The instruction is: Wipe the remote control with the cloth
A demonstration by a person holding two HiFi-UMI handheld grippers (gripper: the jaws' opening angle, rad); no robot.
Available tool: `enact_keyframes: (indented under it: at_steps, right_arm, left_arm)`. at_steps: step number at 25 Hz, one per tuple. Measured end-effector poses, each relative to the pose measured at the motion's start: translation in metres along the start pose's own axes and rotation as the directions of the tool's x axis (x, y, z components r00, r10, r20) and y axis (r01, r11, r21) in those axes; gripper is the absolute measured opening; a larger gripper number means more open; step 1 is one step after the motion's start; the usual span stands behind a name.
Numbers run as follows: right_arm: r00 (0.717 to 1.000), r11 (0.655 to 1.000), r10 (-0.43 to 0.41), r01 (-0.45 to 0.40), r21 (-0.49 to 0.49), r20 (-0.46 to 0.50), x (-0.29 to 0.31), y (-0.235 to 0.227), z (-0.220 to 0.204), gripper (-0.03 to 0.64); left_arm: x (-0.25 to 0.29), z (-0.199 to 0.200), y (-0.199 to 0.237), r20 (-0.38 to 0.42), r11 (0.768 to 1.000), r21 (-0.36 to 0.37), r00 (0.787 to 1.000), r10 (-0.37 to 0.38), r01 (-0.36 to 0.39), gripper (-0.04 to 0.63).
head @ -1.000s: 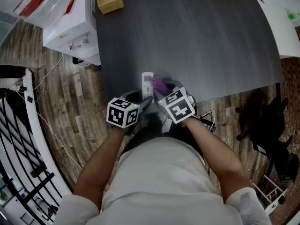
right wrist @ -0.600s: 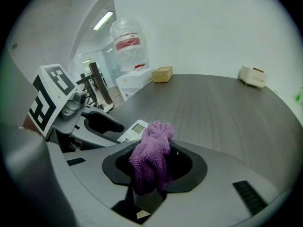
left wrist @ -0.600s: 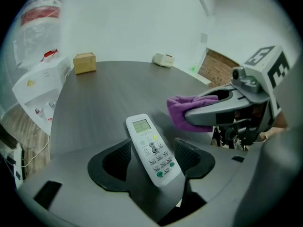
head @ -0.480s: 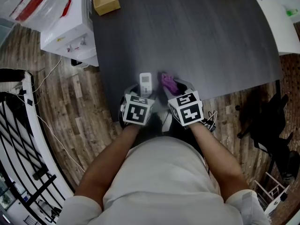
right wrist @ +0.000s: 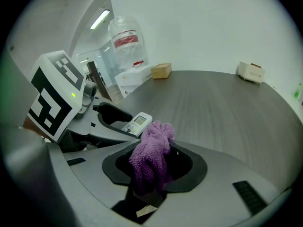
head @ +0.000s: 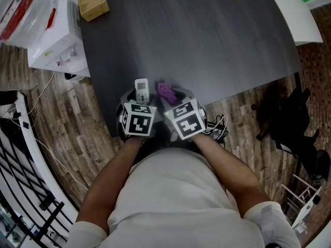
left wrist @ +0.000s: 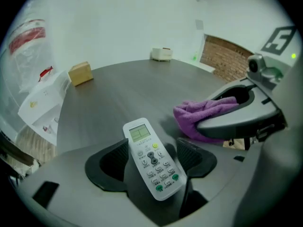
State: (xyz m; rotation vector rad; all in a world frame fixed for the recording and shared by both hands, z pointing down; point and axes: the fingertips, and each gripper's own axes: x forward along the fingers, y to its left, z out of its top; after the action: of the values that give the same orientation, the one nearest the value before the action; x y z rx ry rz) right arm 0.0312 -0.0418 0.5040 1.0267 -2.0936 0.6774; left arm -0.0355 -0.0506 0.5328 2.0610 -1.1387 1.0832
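A dark grey wood-grain table lies under both my grippers, and brown plank floor shows round its near edge.

My left gripper has just been spreading its jaws, and they now stand wide. The white remote control, with a small screen and rows of buttons, lies flat on the table between them. Its screen end pokes out past the tips, and neither pad presses on it.

My right gripper is clamped on the purple fluffy cloth. The bunched cloth rises out of the gap between those jaws and spills forward over them. From my left jaws, the cloth sits just off to the right and a little ahead. It is near the remote's screen end, and a strip of bare table separates the two.

Far ahead of both pairs of jaws, a tan cardboard box stands near the table's left corner. A small white box rests at the far edge. Beyond the table's left side, a white boxy appliance stands on the floor.
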Motion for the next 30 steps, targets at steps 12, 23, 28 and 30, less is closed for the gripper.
enact_keyframes:
  at_steps: [12,23,28,30]
  right_arm:
    - [1.000,0.999,-0.019,0.019,-0.049,0.001,0.000,0.016,-0.009,0.130]
    - [1.000,0.996,-0.005,0.007,-0.094,0.023,-0.008,0.016,-0.005,0.130]
    - [0.984,0.999,-0.032,0.027,0.028,0.177,-0.073,-0.050,0.047,0.130]
    - [0.966,0.997,-0.055,0.039,0.067,0.251,-0.113,-0.084,0.078,0.130]
  left_arm:
    - [0.015,-0.007,0.004,-0.039,0.998,0.032,0.998,0.055,-0.053,0.296]
    - [0.012,-0.007,0.008,0.038,0.989,-0.126,0.997,-0.068,0.072,0.279]
    - [0.004,0.002,0.004,0.093,0.975,-0.180,0.989,-0.116,0.131,0.279]
    - [0.001,0.003,0.004,0.120,0.968,-0.199,0.984,-0.132,0.154,0.279]
